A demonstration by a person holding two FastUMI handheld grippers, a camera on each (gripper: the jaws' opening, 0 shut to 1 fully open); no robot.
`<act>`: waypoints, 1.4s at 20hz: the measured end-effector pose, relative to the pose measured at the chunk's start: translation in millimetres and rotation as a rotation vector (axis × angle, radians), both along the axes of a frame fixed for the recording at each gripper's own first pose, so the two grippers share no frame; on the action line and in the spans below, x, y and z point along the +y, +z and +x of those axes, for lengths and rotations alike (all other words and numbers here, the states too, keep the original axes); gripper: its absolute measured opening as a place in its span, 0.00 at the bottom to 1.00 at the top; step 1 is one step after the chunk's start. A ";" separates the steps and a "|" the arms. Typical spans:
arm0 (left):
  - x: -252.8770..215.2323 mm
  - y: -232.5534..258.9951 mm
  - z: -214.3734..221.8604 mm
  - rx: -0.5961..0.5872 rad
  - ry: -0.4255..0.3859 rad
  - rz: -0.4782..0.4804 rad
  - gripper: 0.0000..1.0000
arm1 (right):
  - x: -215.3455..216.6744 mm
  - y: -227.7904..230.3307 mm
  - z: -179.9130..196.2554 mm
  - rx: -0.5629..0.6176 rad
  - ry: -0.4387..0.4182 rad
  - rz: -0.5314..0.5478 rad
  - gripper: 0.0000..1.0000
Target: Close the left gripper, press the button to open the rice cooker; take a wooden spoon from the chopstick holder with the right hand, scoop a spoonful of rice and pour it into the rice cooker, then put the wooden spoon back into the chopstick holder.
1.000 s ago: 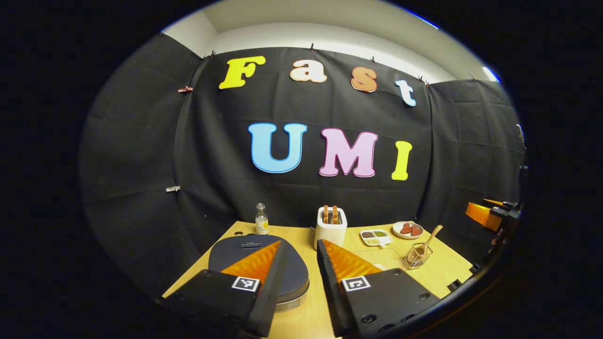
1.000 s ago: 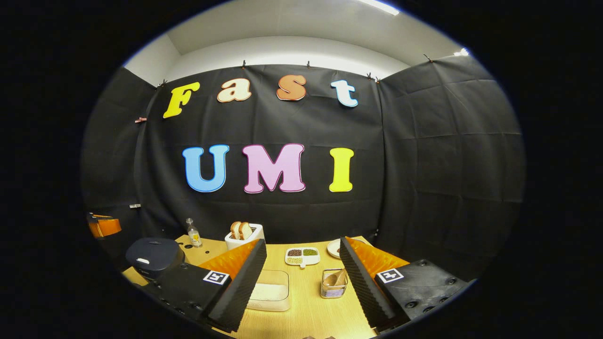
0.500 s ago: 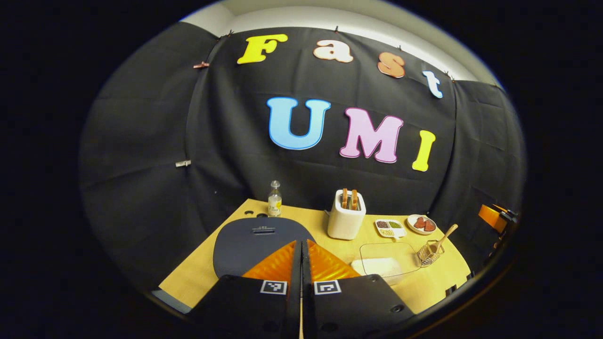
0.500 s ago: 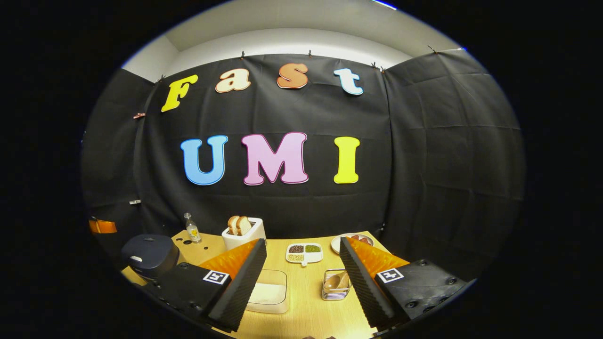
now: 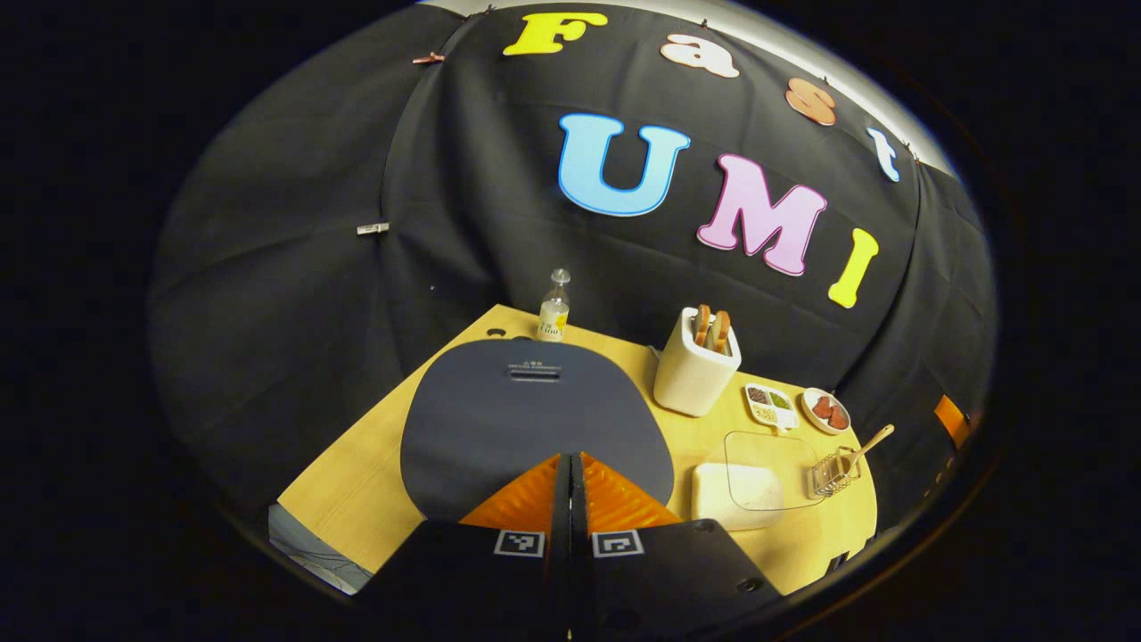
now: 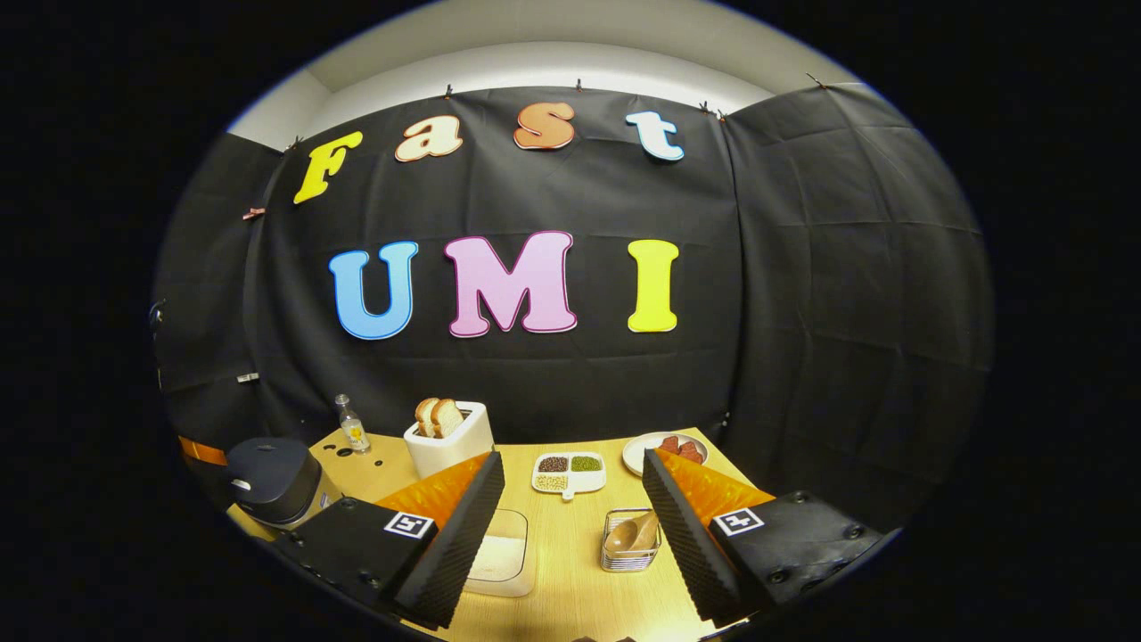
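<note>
The left gripper (image 5: 570, 464) has its 2 fingers pressed together with nothing between them, their tips poised over the near edge of the rice cooker (image 5: 535, 419). Whether they touch the lid cannot be told. The rice cooker is dark blue with a flat lid that is down, and it stands at the left of the tabletop (image 5: 357, 481). In the right gripper view it shows at the far left as a rounded dark pot (image 6: 267, 477).

The right gripper (image 6: 570, 508) holds its 2 fingers wide apart, empty, above the near middle of the tabletop (image 6: 579, 588). Between its fingers stands the chopstick holder (image 6: 631, 551), a small wire basket, with the wooden spoon (image 6: 628, 532) resting in it, bowl end up in that view. In the left gripper view the chopstick holder (image 5: 831, 477) sits at the right edge, the spoon's handle (image 5: 869, 443) leaning out to the right.

Just left of the chopstick holder is a clear rice container (image 6: 504, 562) with white rice in it; it is seen too at (image 5: 753, 477). Farther back stand a white toaster (image 5: 693, 370) with 2 slices of bread, a small bottle (image 5: 553, 312), a white divided dish (image 6: 569, 471) of beans and a plate (image 6: 664, 448) with red pieces.
</note>
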State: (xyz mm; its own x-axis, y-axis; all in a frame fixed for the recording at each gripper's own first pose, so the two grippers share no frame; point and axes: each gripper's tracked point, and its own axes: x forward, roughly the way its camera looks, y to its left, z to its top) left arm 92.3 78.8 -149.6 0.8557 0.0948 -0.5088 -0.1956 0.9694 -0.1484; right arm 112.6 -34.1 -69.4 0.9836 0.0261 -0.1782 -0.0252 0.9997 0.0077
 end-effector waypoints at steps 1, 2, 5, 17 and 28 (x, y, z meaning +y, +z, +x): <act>-1.0 -6.4 1.0 0.010 0.003 -0.016 0.05 | -0.9 -3.1 1.3 0.007 0.002 -0.001 0.98; -1.0 -11.7 1.2 0.022 0.009 -0.029 0.05 | -1.1 -5.2 3.3 0.011 0.003 -0.002 0.98; -4.5 -29.9 -0.1 0.071 0.008 -0.031 0.05 | -0.6 -11.8 5.7 0.027 0.009 -0.003 0.98; -5.1 -29.3 -3.7 0.048 0.020 -0.001 0.06 | -5.5 -33.4 1.5 0.081 0.027 -0.023 0.98; -26.1 148.2 -13.2 -0.409 0.113 0.279 0.09 | -34.7 -35.3 12.6 0.085 -0.021 -0.011 0.98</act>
State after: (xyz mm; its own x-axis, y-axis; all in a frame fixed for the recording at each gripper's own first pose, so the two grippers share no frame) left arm 79.0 52.7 -1.4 0.9563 0.2825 -0.0760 -0.2812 0.9593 0.0268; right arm 125.3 -68.9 -104.8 0.9651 0.0033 -0.2617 -0.0039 1.0000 -0.0017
